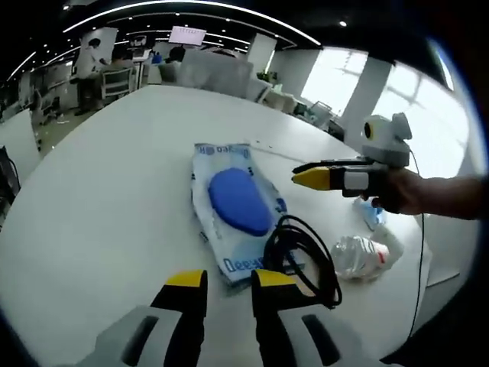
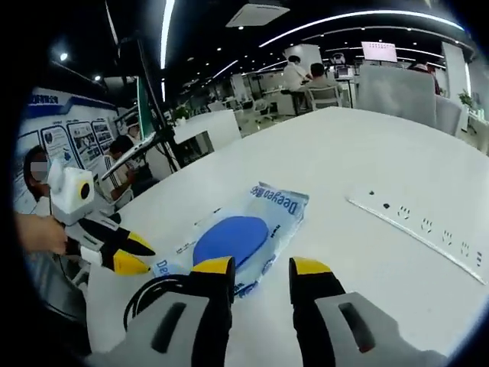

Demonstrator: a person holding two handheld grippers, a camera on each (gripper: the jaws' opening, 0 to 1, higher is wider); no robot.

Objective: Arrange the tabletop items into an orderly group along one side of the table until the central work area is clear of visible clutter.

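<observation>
The left gripper (image 1: 228,284) is held low, jaws spread and empty, just short of the black cable (image 1: 302,252) lying on the wipes pack (image 1: 237,206). Beyond, the right gripper (image 1: 306,177), jaws nearly closed in that view, is holding nothing. The cable may be snagged and dragged.

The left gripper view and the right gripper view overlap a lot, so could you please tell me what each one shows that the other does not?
Left gripper view alone: a crumpled clear plastic bottle beside the black cable. Right gripper view alone: a white power strip lying on the table. Both share the wipes pack with its blue lid, the black cable and the white table. Each also catches the other gripper.
</observation>
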